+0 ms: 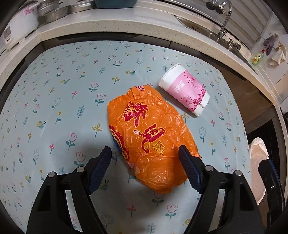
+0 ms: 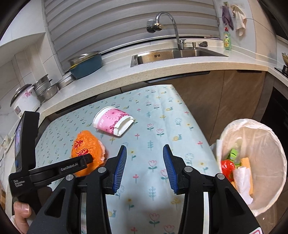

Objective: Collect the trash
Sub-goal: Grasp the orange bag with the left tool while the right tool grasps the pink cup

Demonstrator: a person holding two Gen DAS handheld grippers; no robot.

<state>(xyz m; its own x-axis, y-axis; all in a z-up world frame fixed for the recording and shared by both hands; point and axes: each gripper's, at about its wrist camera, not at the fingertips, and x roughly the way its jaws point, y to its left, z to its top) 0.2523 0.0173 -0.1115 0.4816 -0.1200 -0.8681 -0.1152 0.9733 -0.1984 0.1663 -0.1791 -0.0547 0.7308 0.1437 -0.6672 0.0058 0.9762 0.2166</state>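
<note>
A home kitchen — a speckled stone counter (image 2: 162, 71) holds a steel sink (image 2: 180, 54) with a curved tap (image 2: 167, 19), stacked pots (image 2: 43, 86), a rice cooker (image 2: 25, 100) and dish soap (image 2: 227, 38) — cloths (image 2: 234, 17) hang on the tiled wall.

Speckled counter (image 2: 162, 72) with steel sink (image 2: 180, 54), faucet (image 2: 169, 21); shuttered window (image 2: 126, 23) behind; brown cabinets (image 2: 225, 93) below.

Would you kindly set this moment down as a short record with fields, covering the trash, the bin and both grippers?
surface: table with flowered cloth
trash on table: orange plastic bag; pink paper cup, lying on its side
bin: lined waste bin beside the table, already holding trash
left gripper: open, over the bag's near end
right gripper: open, nothing between its fingers
</note>
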